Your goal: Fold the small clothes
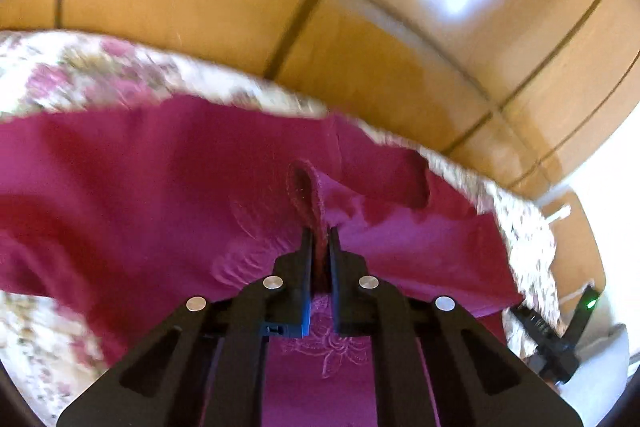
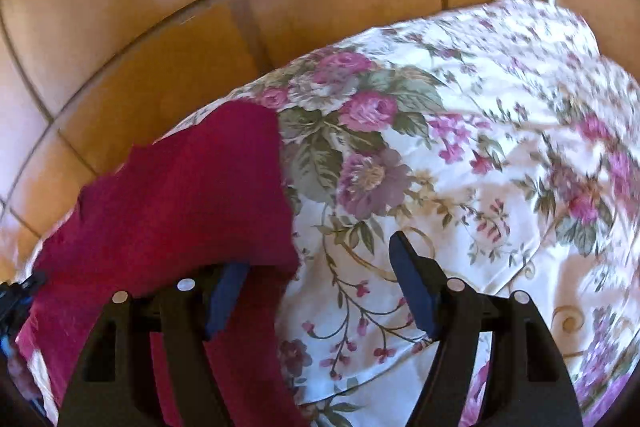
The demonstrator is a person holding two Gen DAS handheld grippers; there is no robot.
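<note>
While your left gripper [image 1: 320, 239] pinches a fold of the magenta garment [image 1: 160, 179] spread on the floral cloth [image 2: 460, 147], your right gripper [image 2: 320, 267] gapes wide, empty, at its right edge. Grab that edge first, then lift evenly.

The left gripper [image 1: 320, 233] pinches a raised fold of the magenta garment [image 1: 160, 179] — spread on a floral cloth [image 1: 80, 75] — wooden panels [image 1: 360, 27] behind.
</note>
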